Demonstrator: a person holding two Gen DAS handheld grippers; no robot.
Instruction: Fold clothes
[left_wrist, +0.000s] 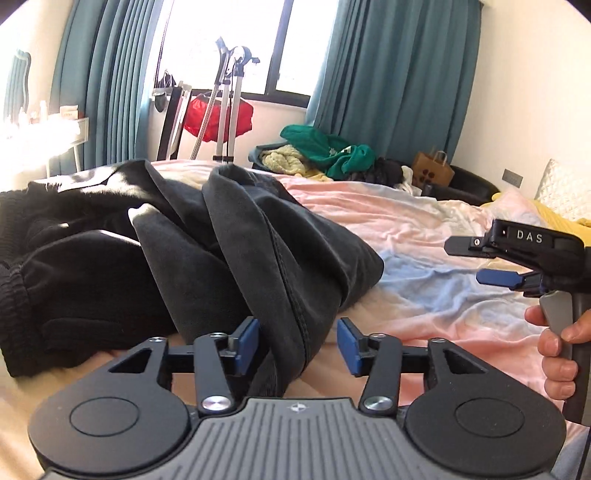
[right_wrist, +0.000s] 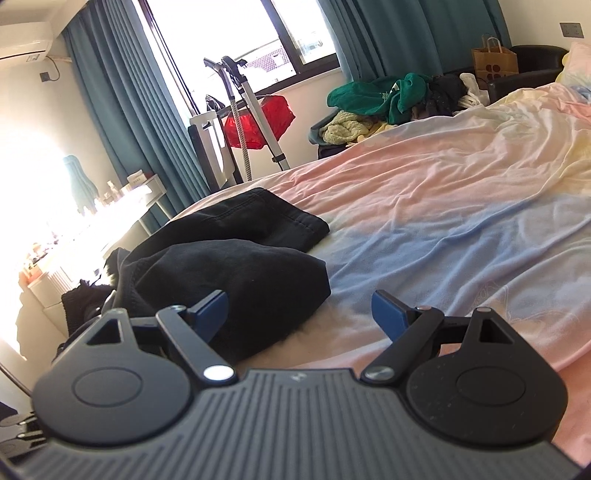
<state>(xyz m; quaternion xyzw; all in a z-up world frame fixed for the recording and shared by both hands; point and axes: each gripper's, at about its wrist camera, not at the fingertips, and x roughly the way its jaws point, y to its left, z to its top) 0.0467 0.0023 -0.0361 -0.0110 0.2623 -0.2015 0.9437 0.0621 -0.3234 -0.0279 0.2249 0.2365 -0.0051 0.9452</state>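
Note:
A dark grey garment (left_wrist: 258, 236) lies bunched on the bed beside a black knit garment (left_wrist: 74, 280). My left gripper (left_wrist: 298, 345) is open, and a seamed fold of the grey garment runs between its blue pads; the right pad stands apart from the cloth. My right gripper (left_wrist: 476, 262) hovers over the sheet to the right, held by a hand (left_wrist: 557, 350). In the right wrist view the right gripper (right_wrist: 299, 314) is wide open with nothing between its fingers, and the dark garment pile (right_wrist: 240, 273) lies just ahead of its left pad.
The pastel bedsheet (left_wrist: 424, 229) spreads out to the right of the garments. Beyond the bed are a heap of green and yellow clothes (left_wrist: 325, 147), a paper bag (left_wrist: 432, 170), a metal stand with a red bag (left_wrist: 221, 114) and a bright dressing table (left_wrist: 55, 129).

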